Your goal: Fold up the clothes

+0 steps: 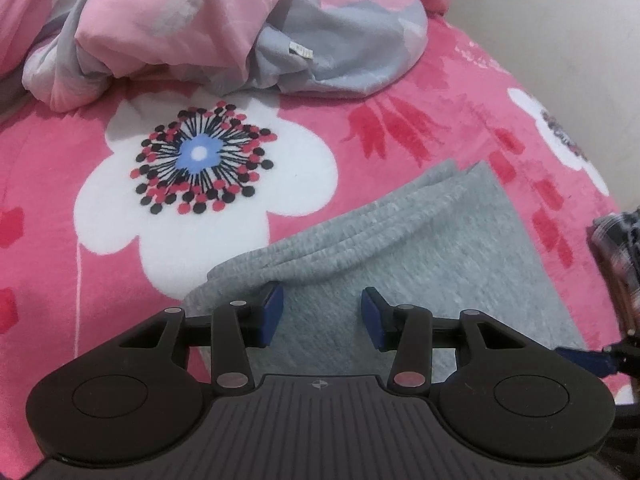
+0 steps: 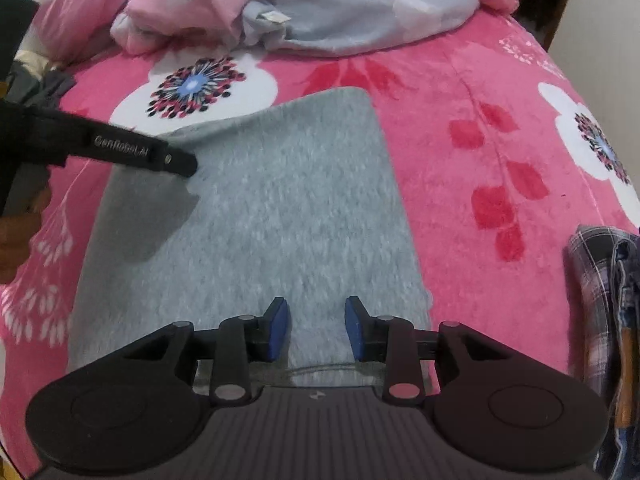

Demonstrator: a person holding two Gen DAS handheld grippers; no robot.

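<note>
1. My left gripper (image 1: 322, 318) points down over the left part of the grey garment (image 1: 420, 248) — its blue pads stand apart with only flat cloth below them, nothing pinched.
2. My right gripper (image 2: 317, 330) hovers over the garment's near edge, its pads apart too and clamped on nothing.
3. The grey garment lies folded into a rough rectangle on the pink flowered blanket (image 2: 460, 100), its layered edges showing at the far left corner.
4. From the right wrist view, my left gripper's black body reaches in over the garment's left side.
5. A crumpled pink-and-grey quilt (image 1: 224, 20) sits beyond — well apart from the garment.
6. A plaid cloth (image 2: 596, 280) lies at the right edge.
</note>
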